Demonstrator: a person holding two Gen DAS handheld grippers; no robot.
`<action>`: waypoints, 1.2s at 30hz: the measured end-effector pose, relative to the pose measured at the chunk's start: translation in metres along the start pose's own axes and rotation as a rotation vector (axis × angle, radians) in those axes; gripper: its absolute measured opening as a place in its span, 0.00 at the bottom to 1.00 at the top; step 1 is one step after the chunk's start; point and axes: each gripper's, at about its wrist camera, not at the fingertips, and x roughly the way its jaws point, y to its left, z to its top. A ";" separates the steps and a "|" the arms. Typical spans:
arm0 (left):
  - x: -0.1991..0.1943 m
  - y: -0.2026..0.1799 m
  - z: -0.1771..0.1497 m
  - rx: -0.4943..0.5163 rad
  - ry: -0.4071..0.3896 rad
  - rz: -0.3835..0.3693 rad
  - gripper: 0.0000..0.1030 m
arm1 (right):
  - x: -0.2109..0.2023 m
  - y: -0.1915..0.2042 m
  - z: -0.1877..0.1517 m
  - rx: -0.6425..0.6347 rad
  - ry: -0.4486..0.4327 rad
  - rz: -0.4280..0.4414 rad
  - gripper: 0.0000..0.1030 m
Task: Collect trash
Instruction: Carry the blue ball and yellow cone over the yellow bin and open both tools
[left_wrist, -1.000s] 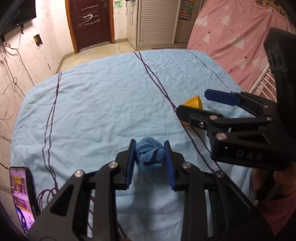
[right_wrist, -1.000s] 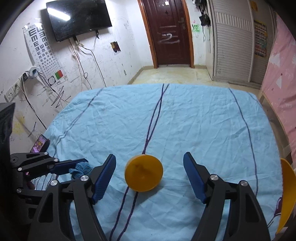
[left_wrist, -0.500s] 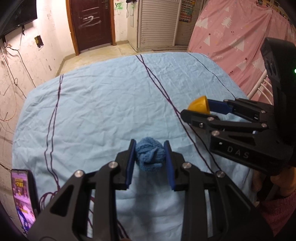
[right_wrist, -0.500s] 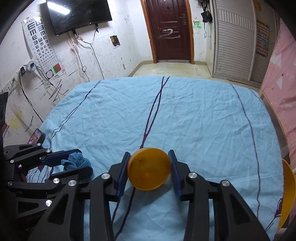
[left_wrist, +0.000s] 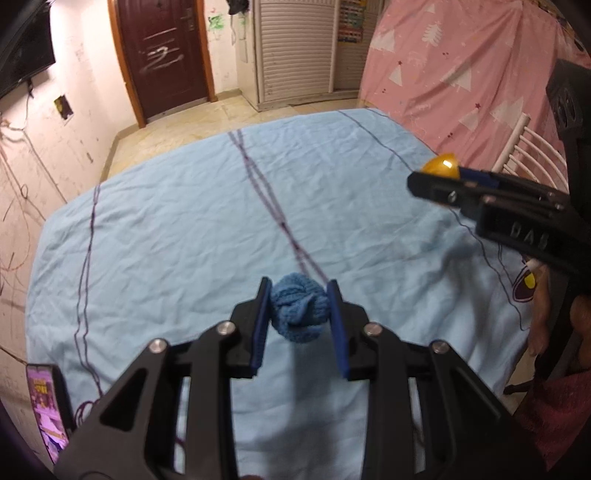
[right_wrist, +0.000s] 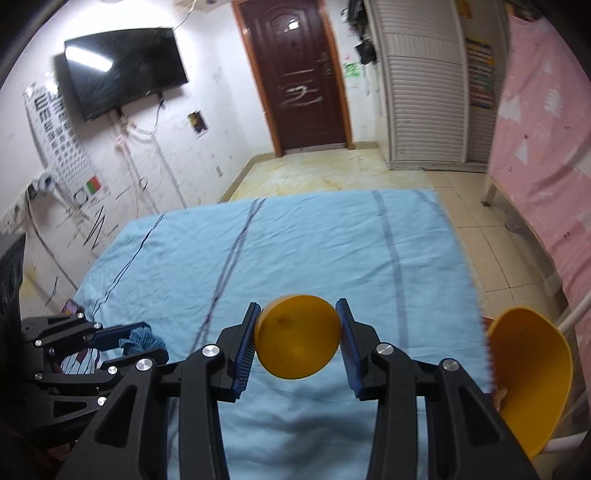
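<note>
Two pieces are secured above the bed (left_wrist: 184, 229): I am gripping the blue cloth ball (left_wrist: 298, 313) with the left tool (left_wrist: 298, 325) and the yellow disc (right_wrist: 297, 347) with the right tool (right_wrist: 298, 350); depositing them, probably into the yellow bin (right_wrist: 532, 373), remains.

The light-blue cotton-looking bed sheet (left_wrist: 177, 236) is matt and finely creased, with thin purple stitched-looking lines. The dark-blue knitted ball of cloth (left_wrist: 298, 312) looks soft and nubbly, its surface ribbed. The round orange plastic cap (right_wrist: 297, 345) is smooth with a dull sheen; in the left wrist view its edge catches a bright glint. The left gripper (left_wrist: 298, 325) and right gripper (right_wrist: 298, 350) are matt black plastic with shiny metal bolt heads; their jaws carry ridged blue rubbery pads. The orange plastic bowl-shaped container (right_wrist: 532, 380) is smooth and semi-glossy. The dark-brown wooden door (right_wrist: 295, 77) looks lacquered and scuffed.
</note>
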 end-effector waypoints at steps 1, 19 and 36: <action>0.001 -0.006 0.002 0.011 0.001 -0.001 0.27 | -0.004 -0.008 0.000 0.013 -0.009 -0.003 0.34; 0.024 -0.107 0.040 0.188 0.009 -0.015 0.27 | -0.075 -0.165 -0.036 0.286 -0.158 -0.121 0.34; 0.068 -0.246 0.098 0.337 0.019 -0.132 0.27 | -0.086 -0.271 -0.088 0.470 -0.190 -0.180 0.34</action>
